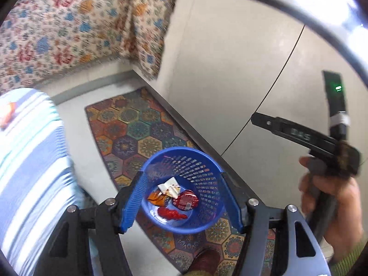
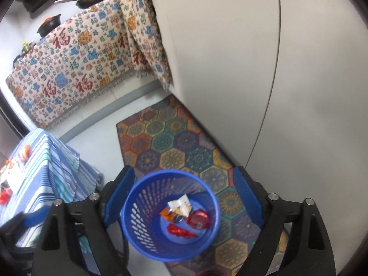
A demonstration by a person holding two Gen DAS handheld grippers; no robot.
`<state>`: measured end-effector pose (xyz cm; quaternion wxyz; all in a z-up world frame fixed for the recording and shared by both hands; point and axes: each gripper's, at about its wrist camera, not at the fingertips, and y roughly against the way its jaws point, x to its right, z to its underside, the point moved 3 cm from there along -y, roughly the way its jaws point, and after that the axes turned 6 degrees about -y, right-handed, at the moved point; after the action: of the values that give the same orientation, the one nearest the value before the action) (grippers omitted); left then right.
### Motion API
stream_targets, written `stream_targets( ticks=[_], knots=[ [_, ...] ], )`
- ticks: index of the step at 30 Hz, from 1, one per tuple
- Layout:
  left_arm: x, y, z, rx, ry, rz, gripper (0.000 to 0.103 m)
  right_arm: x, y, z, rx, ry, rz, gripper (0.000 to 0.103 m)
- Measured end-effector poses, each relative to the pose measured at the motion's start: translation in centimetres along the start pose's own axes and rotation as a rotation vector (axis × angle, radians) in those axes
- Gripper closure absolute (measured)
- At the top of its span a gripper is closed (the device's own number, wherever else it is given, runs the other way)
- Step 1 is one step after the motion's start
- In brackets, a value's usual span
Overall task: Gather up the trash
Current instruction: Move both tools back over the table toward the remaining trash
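bin: blue perforated basket (image 2: 171,216) stands on the patterned rug (image 2: 174,142), near the rug's right edge by the grey cabinet front (image 2: 230,69).
trash in bin: white torn wrapper (image 2: 179,204), orange wrapper (image 2: 169,214), round red foil piece (image 2: 199,220), long red wrapper (image 2: 180,231), all on the basket floor.
left gripper (image 1: 184,197): jaws apart w/ nothing between the pads, hangs over the basket, released.
right gripper (image 2: 184,197): jaws spread wide, empty, above the basket mouth; seen from the left cam it's at far right, held by a hand (image 1: 331,197).
step: looks like a drop-off just done at the bin; both tools free, no piece in either.
trash left: small red/orange & white bits (image 2: 13,172) on the striped cloth table (image 2: 46,172), toward its left edge; too blurred to say what each is.
next move, my read: swing off the bin to the table at left, pick one bit per tool, keep jaws wide on approach, close on the wrapper's bulk not the cloth.
risk: thin wrappers may slip or snag the cloth.
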<state>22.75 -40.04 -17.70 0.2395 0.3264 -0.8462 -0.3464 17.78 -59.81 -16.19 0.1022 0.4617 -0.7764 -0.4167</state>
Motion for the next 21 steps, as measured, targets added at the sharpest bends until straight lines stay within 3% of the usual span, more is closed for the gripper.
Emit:
stream_targets(
  ticks=[5,11,16,21],
  knots=[
    [-2.8,7.9,2.4,0.036,0.027,-0.076,0.031,-2.9,2.7,0.1,0.07,0.048,-0.007,0.007],
    [-9.6,13.9,6.9,0.019,0.079,-0.238,0.03,-10.3,5.5,2.2,0.128,0.155,-0.084,0.005],
    [-16.9,16.0,11.4,-0.012,0.173,-0.362,0.03,-19.4,6.5,7.4,0.083,0.305,-0.207,0.005],
    [-22.4,17.2,14.9,-0.039,0.22,-0.429,0.03,-27.3,6.7,13.9,-0.029,0.443,-0.33,0.005]
  ],
)
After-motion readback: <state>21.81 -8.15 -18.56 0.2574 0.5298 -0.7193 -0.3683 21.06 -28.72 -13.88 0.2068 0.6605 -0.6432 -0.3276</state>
